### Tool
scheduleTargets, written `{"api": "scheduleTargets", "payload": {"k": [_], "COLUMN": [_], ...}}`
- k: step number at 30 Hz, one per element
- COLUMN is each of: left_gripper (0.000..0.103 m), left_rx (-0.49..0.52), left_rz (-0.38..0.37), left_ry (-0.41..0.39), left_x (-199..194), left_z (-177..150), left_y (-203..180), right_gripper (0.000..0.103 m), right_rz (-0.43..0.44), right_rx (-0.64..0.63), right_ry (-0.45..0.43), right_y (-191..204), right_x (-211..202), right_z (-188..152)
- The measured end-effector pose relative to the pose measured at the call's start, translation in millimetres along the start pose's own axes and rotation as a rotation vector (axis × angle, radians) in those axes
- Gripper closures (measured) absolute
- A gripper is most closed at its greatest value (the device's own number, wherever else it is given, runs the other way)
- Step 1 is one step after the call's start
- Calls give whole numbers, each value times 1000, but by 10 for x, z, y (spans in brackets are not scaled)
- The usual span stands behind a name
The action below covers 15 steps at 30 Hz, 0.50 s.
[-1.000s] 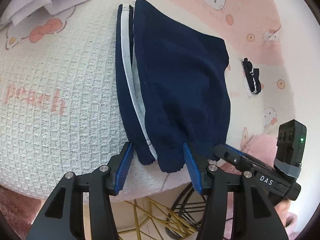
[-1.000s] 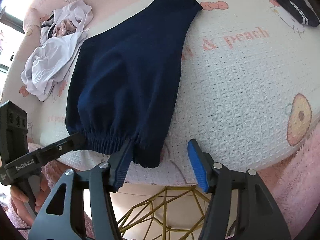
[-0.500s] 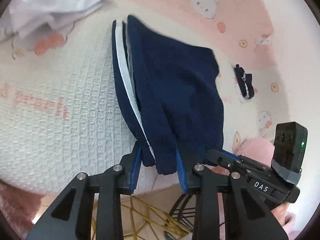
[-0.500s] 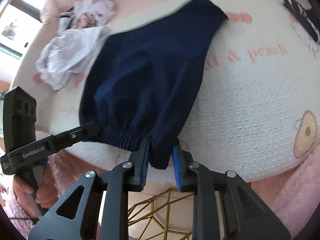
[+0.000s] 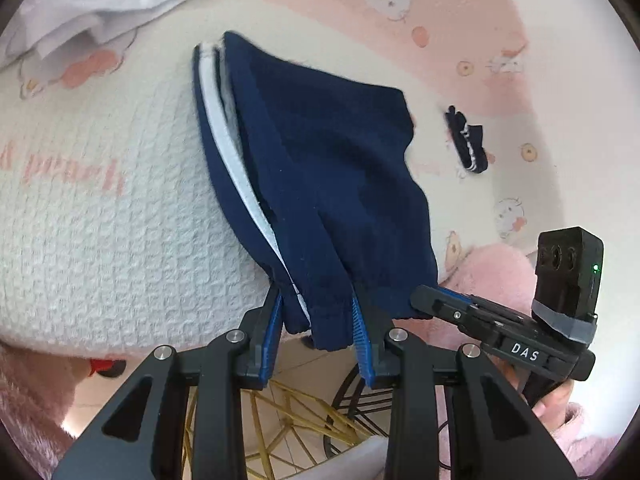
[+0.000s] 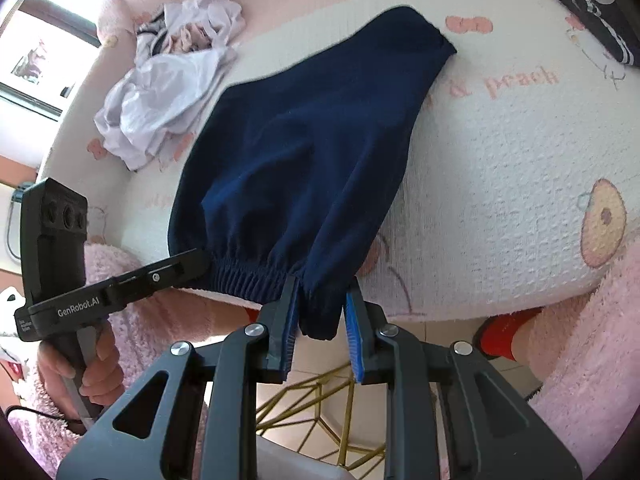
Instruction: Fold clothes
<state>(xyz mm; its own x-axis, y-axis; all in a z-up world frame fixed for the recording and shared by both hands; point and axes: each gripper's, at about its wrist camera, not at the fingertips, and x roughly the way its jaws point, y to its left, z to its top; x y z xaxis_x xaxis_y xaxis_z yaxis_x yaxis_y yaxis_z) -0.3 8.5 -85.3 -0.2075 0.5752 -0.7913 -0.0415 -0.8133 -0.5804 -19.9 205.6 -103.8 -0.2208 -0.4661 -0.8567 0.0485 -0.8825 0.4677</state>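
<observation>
Navy shorts with a white side stripe lie folded on the white waffle blanket, their elastic waistband hanging over the near edge. My left gripper is shut on the left end of the waistband. My right gripper is shut on the right end of the waistband, with the shorts stretching away from it. Each gripper also shows in the other's view: the right one and the left one.
A pile of white and pale clothes lies at the far left of the bed. A dark striped sock lies to the right; it also shows in the right wrist view. A gold wire frame stands on the tiled floor below the edge.
Both grippers went from open around the waistband to shut on it. The waistband has lifted slightly and bunched between the pads.
</observation>
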Motion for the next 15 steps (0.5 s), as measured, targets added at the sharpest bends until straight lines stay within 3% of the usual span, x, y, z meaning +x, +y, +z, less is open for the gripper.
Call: {"api": "scheduleTargets", "payload": {"k": [9,15], "left_gripper": [70,70], "left_rx": [-56,-89], "left_rz": [-72,-132], "left_ry": [3,81], "left_x": [-15,-7], "left_z": [173,578], "left_y": [4,-23], "right_gripper": [82,82], "right_rz": [113,199], "right_rx": [62,90], "right_ry": [-60,-51], "right_y": [-15,17], "right_x": [-256,-306], "right_z": [-50,294]}}
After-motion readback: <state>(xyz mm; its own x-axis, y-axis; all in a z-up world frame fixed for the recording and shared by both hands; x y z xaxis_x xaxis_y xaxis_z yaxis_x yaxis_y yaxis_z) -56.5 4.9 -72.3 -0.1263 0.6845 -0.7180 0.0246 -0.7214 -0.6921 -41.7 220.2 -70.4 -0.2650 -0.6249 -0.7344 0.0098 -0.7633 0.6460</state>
